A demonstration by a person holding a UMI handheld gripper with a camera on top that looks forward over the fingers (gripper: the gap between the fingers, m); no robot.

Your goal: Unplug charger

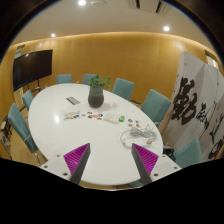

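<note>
A white oval meeting table (60, 140) fills the middle of the view. On it, ahead of my right finger, lie a white charger with a tangle of white cable (139, 131) and a small green thing (123, 120) next to it. My gripper (110, 158) hovers over the near edge of the table, well short of the charger. Its two fingers stand wide apart, open, with nothing between the magenta pads (77, 155).
A dark vase with a green plant (96, 92) stands at the table's middle. Small flat items (84, 116) lie ahead of it. Teal chairs (154, 103) ring the table. A screen (32, 66) hangs on the left wall. A calligraphy banner (193, 105) stands at right.
</note>
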